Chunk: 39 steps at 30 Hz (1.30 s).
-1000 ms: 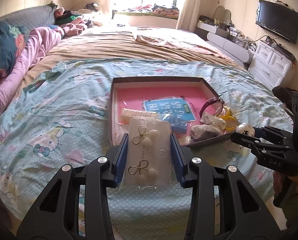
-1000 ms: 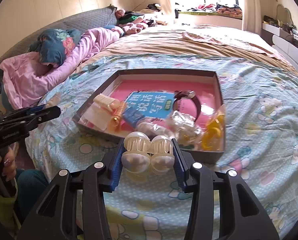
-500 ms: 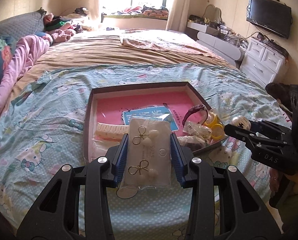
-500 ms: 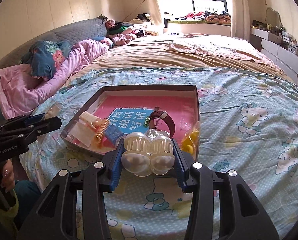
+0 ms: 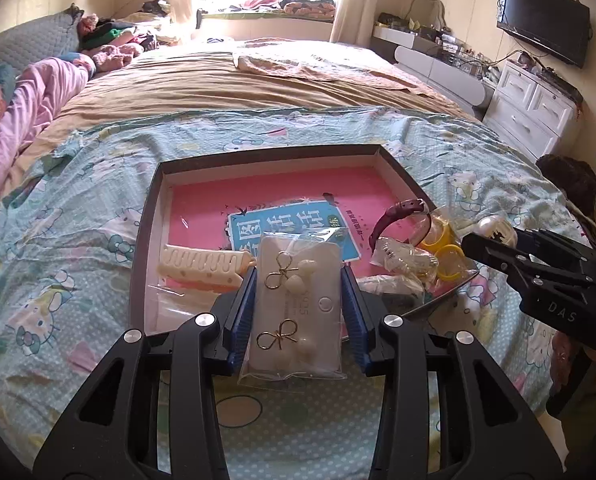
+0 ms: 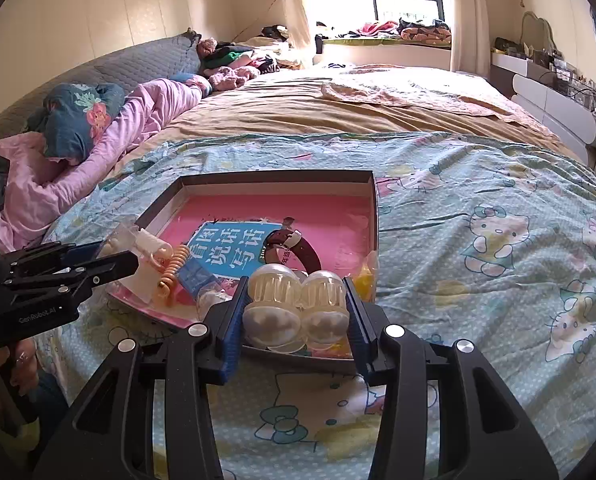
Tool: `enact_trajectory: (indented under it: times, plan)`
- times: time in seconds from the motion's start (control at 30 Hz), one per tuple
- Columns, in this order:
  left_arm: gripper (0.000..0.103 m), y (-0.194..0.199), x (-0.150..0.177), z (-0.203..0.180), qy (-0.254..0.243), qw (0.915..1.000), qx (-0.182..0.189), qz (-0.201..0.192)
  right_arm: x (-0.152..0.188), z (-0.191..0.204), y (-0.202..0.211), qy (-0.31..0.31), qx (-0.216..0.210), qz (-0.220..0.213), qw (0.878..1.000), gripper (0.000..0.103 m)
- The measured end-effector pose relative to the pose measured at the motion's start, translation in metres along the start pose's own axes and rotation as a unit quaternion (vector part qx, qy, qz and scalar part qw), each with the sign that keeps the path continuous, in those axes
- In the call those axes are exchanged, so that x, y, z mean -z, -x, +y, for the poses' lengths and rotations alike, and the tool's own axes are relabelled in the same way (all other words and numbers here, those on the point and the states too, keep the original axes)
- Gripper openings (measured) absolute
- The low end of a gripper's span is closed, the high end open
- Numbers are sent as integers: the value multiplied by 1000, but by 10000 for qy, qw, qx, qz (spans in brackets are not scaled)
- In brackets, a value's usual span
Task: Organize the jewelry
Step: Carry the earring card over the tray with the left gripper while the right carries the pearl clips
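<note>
- Left gripper [image 5: 296, 312]: blue pads pinch an earring card [image 5: 296, 308] by its long edges. The card sits lengthwise between the fingers, its far end past the tips and over the near edge of the tray [image 5: 150, 216].
- Card: white, flat, in a clear glossy sleeve, with two gold wire bow earrings with pearly drops.
- Right gripper [image 6: 294, 312]: pads clamp a pair of translucent ribbed domed hair clips [image 6: 296, 300] side by side, filling the gap, over the tray's near rim.
- Tray: shallow dark-rimmed box on a cartoon-cat bedsheet [image 6: 478, 240], with a pink liner and a blue printed booklet [image 6: 234, 248].
- Left view only: cream zigzag hair clip [image 5: 204, 264], yellow rings [image 5: 444, 248] in plastic, and the TV.
- Right view only: orange coiled hair tie [image 6: 174, 268], and the maroon watch strap [image 6: 294, 246] seen as a loop.
- Each view shows the other gripper at its edge.
</note>
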<state>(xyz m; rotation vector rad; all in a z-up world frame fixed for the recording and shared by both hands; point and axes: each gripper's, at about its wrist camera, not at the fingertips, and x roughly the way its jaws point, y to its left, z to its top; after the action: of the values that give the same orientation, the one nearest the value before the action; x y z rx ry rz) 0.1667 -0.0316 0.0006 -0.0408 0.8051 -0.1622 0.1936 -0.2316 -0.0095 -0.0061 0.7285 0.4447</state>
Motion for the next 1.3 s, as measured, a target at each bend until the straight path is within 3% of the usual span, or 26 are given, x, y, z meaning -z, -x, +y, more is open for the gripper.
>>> enact_trajectory:
  times: [0.97,1.3]
  plan:
    - [33,-32,4,25,321,9994,18,148,-1,15,-32,216,-23,239,9995,43]
    - [33,-39,8,33,441,9988,-34,224,-7,11,-46,220,203,210,9993,43]
